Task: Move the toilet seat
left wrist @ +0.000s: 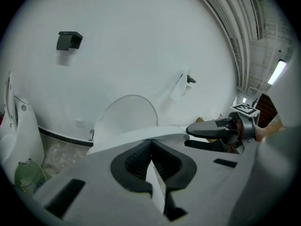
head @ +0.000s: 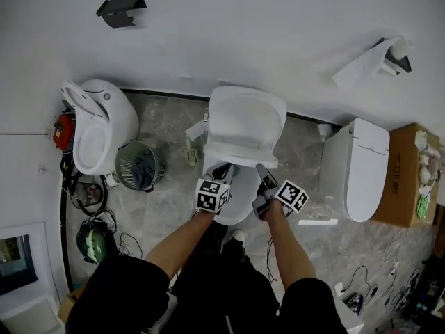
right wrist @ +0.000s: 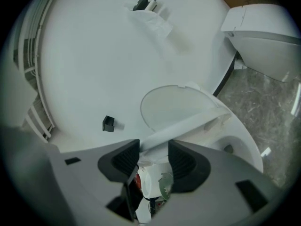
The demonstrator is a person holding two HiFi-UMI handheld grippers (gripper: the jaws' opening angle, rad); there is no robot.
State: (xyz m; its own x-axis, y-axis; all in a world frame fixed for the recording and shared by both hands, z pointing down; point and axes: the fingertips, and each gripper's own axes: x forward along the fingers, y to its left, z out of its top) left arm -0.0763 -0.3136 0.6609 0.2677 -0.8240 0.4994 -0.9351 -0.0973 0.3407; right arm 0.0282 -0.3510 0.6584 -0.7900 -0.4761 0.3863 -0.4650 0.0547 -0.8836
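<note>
Frame centre: the white plastic toilet seat [head: 240, 160] sits half-raised. My left gripper [left wrist: 151, 146] has its jaws closed tight at the rim, and my right gripper [right wrist: 154, 157] straddles it, jaws apart. Next, likely, comes a firm regrip, then a controlled swing.

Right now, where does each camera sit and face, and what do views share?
Head view: on the person's head, looking steeply down at the white ceramic toilet; both forearms, left tongs and right tongs show.
Left gripper view: on the shut left tongs, facing the white plastic seat's rim and wall; right tongs show at right.
Right gripper view: on the right tongs, jaws apart around the seat's rim, facing the wall.
Shared: both gripper views show the raised white lid and small black wall bracket.
</note>
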